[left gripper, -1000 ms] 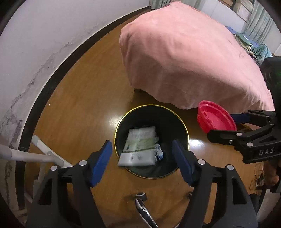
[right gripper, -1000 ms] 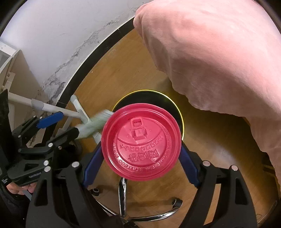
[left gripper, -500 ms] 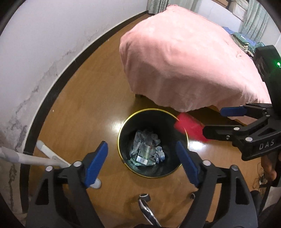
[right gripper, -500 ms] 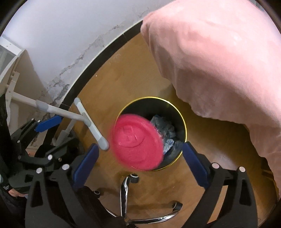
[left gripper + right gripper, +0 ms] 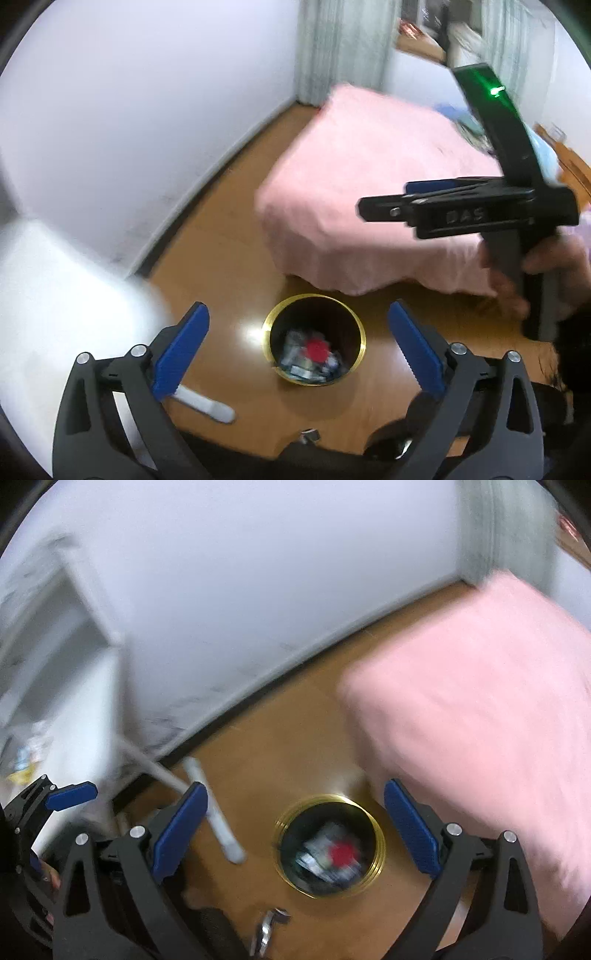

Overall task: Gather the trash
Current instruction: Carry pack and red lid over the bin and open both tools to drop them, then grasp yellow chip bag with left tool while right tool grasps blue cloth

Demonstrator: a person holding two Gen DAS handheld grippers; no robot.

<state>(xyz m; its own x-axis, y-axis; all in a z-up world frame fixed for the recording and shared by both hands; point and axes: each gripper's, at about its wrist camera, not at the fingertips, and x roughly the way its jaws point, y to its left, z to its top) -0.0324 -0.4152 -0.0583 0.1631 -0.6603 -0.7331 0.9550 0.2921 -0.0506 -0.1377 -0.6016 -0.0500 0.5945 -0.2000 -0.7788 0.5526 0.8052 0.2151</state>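
Note:
A black bin with a gold rim (image 5: pixel 364 343) stands on the wooden floor, far below both grippers. Crumpled paper trash and a red plastic lid (image 5: pixel 317 349) lie inside it. In the right wrist view, blurred, the bin rim (image 5: pixel 328 797) and the red lid (image 5: pixel 341 853) show again. My left gripper (image 5: pixel 297 350) is high above the bin, its jaws opening with nothing between them. My right gripper (image 5: pixel 295 832) is open wide and empty; the left wrist view shows it from the side (image 5: pixel 391 199) with a hand on its grip.
A bed under a pink cover (image 5: pixel 369 184) stands just behind the bin, close to the right gripper. A white frame with a tube leg (image 5: pixel 221 823) sits left of the bin by the wall. A chair base (image 5: pixel 269 926) lies near the bottom edge.
The right gripper let go of the red lid, which fell into the bin. The paper packet settled in the bin too. Both grippers rose well away from it, and the views tilted up.

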